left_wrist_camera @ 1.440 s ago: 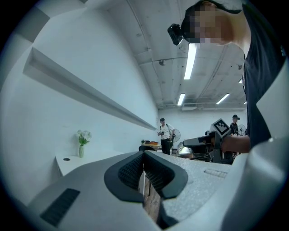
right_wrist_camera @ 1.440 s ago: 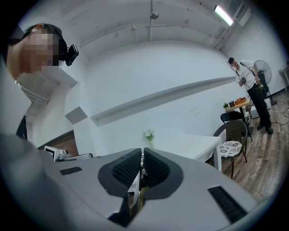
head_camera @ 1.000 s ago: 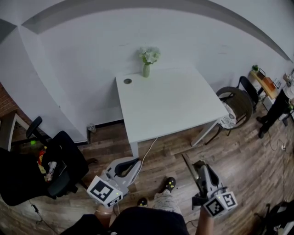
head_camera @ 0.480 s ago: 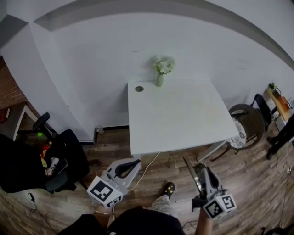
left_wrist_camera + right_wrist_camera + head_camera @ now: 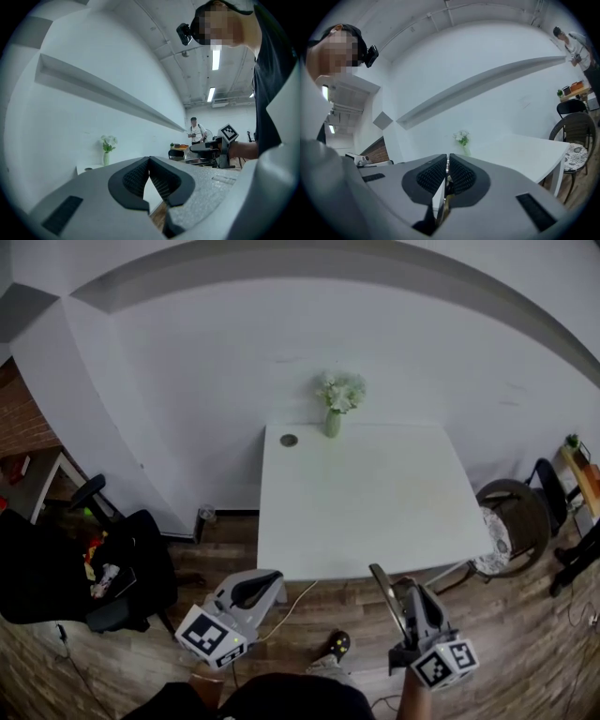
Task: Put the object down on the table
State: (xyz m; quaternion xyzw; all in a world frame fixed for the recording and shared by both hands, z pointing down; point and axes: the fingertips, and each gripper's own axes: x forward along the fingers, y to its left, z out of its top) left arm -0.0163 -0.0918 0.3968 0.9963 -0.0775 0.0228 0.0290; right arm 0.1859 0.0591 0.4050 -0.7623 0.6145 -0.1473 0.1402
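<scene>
Closer now, the white surface [image 5: 366, 512] sits just ahead of both grippers. The right gripper [image 5: 401, 589] has its fingers pinched on a thin strip [image 5: 382, 581] over the floor [image 5: 525, 615], short of the surface. The left gripper [image 5: 265, 577] has its fingers together, holding nothing.

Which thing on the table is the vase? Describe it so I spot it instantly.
Look at the white table against the wall. On its far edge stands a slim green vase holding white flowers. Its only neighbour is a flat round disc; the vase alone stands upright.
</scene>
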